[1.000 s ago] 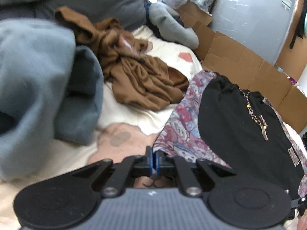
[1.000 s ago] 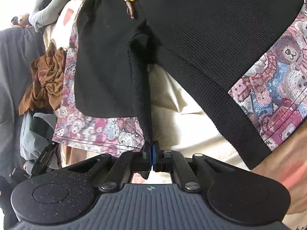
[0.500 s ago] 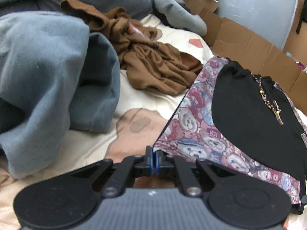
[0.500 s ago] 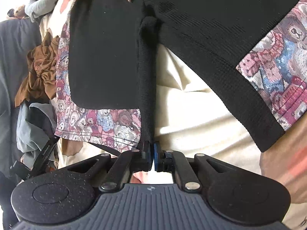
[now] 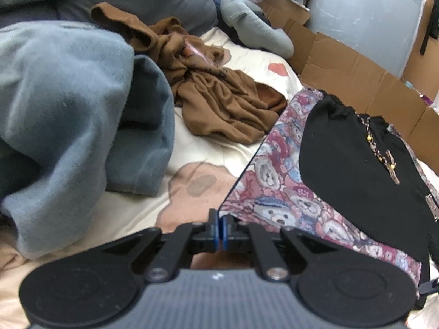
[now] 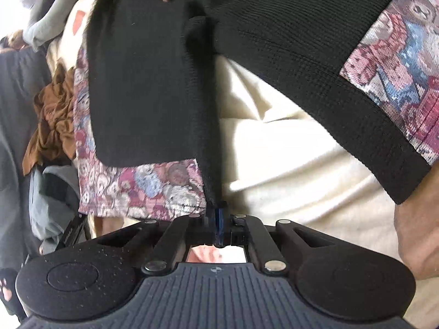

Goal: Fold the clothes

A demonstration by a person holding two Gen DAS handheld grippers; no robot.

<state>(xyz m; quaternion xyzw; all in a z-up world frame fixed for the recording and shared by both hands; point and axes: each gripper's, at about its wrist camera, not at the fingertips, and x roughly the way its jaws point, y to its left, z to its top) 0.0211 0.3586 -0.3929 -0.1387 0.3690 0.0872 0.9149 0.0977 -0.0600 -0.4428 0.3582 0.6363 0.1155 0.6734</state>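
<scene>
Here both grippers are clamped on one garment, a black top (image 5: 354, 164) with bear-print panels, spread on the cream bedsheet (image 5: 192, 137) toward its cardboard-lined edge. Left gripper (image 5: 220, 229) has its jaws pressed together on a corner of the bear-print hem, fabric pulled taut away from it; right gripper (image 6: 219, 219) pinches the black ribbed edge of a sleeve, jaws closed on it, sleeve running straight up from the tips. Brown clothes (image 5: 219, 104) and a blue-grey sweater (image 5: 76, 126) lie heaped toward the sheet's other side, apart from the top; a beaded necklace (image 5: 384, 150) rests on its black part.
</scene>
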